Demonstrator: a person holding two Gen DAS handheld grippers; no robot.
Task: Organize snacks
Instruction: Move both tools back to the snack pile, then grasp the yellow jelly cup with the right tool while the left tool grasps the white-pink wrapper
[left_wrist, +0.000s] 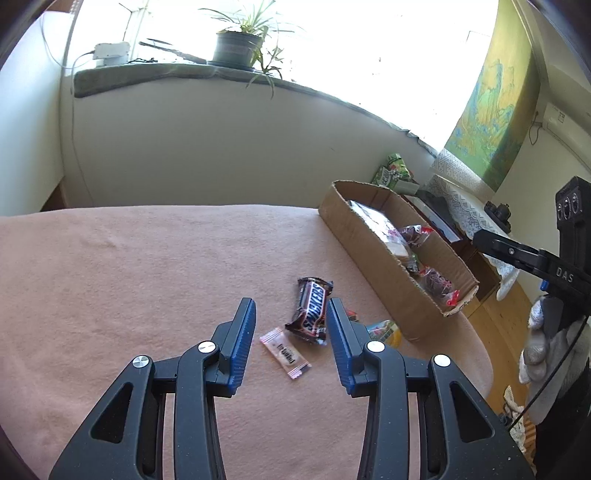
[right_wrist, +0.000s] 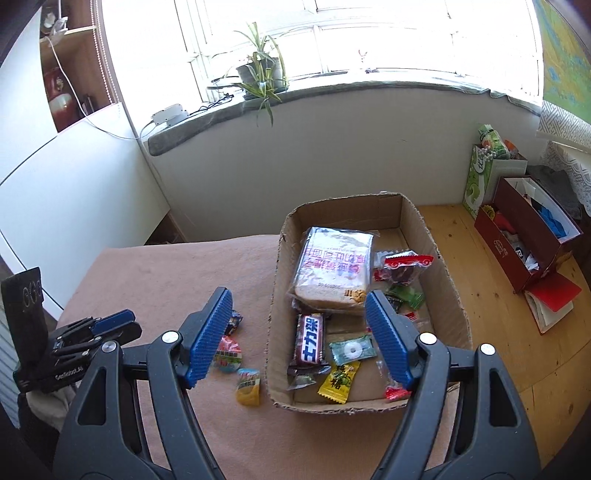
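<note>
The left hand-held gripper (left_wrist: 291, 321) hangs over the table (left_wrist: 129, 266) with its jaws spread wide and holding nothing. Just past its tips, a little right of centre in the left wrist view, lies the chocolate bar (left_wrist: 310, 309): a glossy dark-brown wrapper, crinkled at both ends. Its long axis runs nearly straight away from the gripper, tilted slightly to the upper right, so the jaws already straddle its narrow width. Nearer, between the fingers, sits a small pink sachet (left_wrist: 285, 352), flat and matte, slanting toward the lower right. The left gripper looks the nearer one for both.

The right hand-held gripper (right_wrist: 299, 334) is also wide and empty, hovering over the near end of the cardboard box (right_wrist: 275, 295), which holds a plastic-wrapped bread loaf (right_wrist: 334, 267) and several sweets. Two small round jelly cups (right_wrist: 238, 363), probably plastic, lie on the fuzzy pink cloth left of the box.
</note>
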